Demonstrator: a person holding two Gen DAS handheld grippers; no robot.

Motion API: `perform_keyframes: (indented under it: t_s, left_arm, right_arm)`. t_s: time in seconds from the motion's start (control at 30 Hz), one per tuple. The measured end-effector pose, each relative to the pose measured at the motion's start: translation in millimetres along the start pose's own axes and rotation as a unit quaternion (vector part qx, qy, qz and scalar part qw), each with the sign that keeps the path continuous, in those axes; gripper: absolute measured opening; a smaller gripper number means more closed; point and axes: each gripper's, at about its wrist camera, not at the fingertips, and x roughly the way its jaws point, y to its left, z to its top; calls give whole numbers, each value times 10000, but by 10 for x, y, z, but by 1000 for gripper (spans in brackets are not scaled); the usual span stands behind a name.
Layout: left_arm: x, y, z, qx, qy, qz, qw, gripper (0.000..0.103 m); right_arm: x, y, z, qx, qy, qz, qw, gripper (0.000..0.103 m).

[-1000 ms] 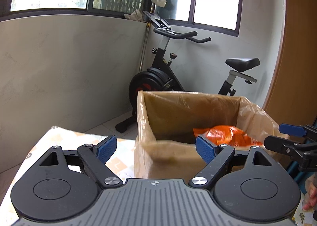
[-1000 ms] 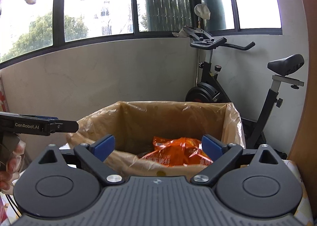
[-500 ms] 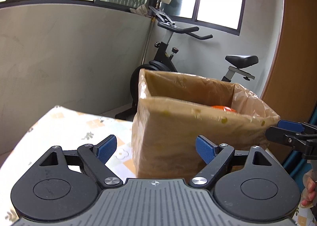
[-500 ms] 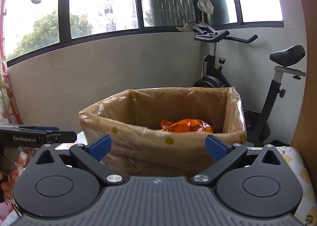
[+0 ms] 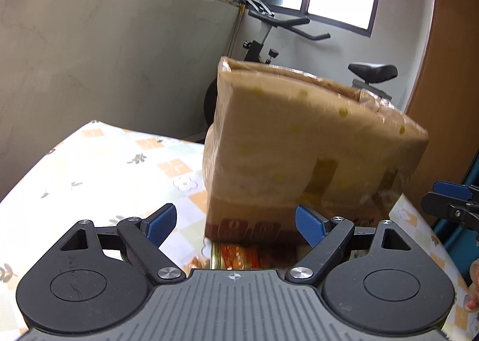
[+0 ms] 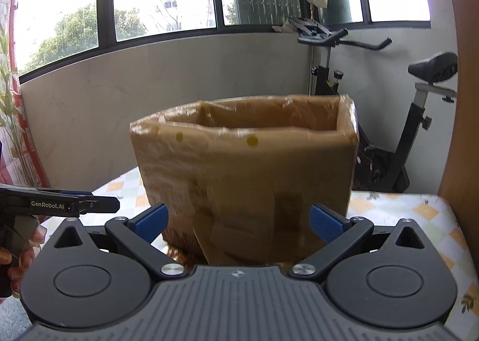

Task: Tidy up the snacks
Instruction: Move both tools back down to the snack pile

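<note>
A brown cardboard box (image 5: 299, 143) lined with plastic stands on the patterned tablecloth (image 5: 104, 167); its inside is hidden from this low angle. In the left wrist view an orange snack packet (image 5: 239, 257) lies on the table at the box's foot, just ahead of my left gripper (image 5: 236, 221), which is open with nothing between its blue pads. My right gripper (image 6: 239, 220) is also open and empty, facing the box (image 6: 245, 173) side. Each gripper shows at the edge of the other's view: the left gripper (image 6: 98, 205) and the right gripper (image 5: 449, 200).
An exercise bike (image 6: 389, 119) stands behind the table against the grey wall under the windows. A wooden panel (image 5: 449, 71) rises at the right. A hand (image 6: 18, 257) holds the left gripper's handle. Red curtain and plant (image 6: 12, 119) at far left.
Both grippers have sunk below the box's rim, so the orange packet inside is out of sight. A packet on the table now shows in the left wrist view.
</note>
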Motion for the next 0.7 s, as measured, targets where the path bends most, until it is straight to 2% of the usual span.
perform_keyframes:
  t_s: [0.53,0.7]
  left_arm:
    - [89,-93,-457,136,322,-2,9994,88]
    - [144,-91,-567,114,474,-25,9988,88]
  right_arm:
    - [-73,-246,-621,116,620,-373,9973,102]
    - [-47,-207,-780,-96,889,-507,9947,100]
